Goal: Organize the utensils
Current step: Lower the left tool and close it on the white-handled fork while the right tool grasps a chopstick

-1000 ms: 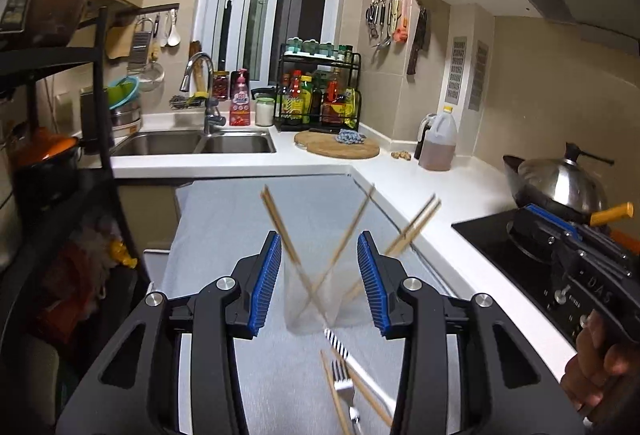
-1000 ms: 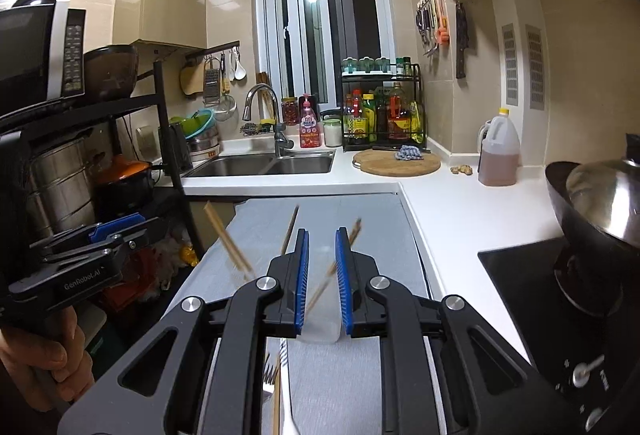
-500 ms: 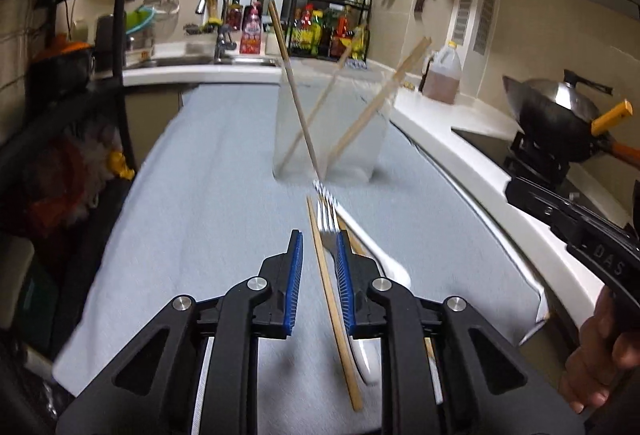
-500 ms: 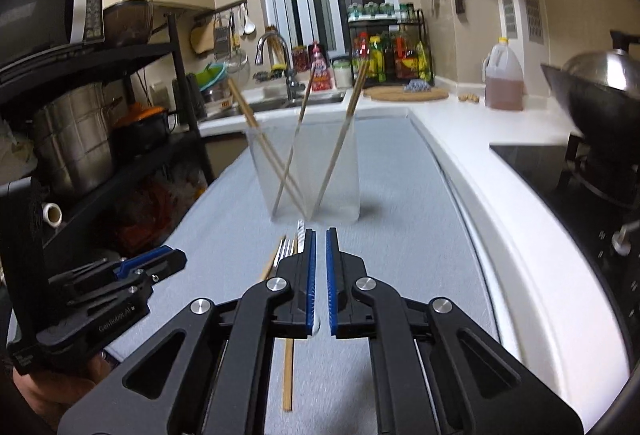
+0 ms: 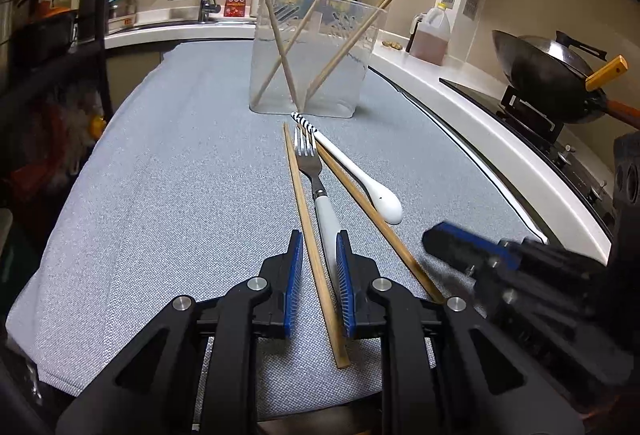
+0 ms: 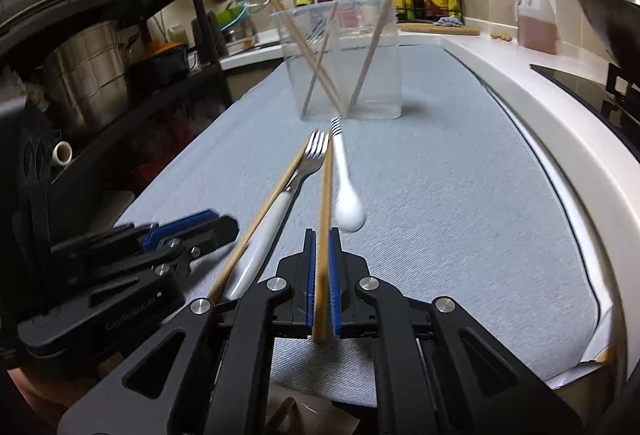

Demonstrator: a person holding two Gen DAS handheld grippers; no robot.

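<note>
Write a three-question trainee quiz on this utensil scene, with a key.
1. True or false: the clear container lies tipped on its side.
2. The right gripper is shut on: A) a spoon, B) a chopstick, C) a fork.
3. Name the two utensils that pass between the pads of the left gripper.

Key:
1. False; it stands upright.
2. B.
3. The second chopstick and the fork, by its white handle.

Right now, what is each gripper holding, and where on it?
Right gripper: shut on a chopstick near its close end. Left gripper: straddles another chopstick and the fork handle; grip unclear.
</note>
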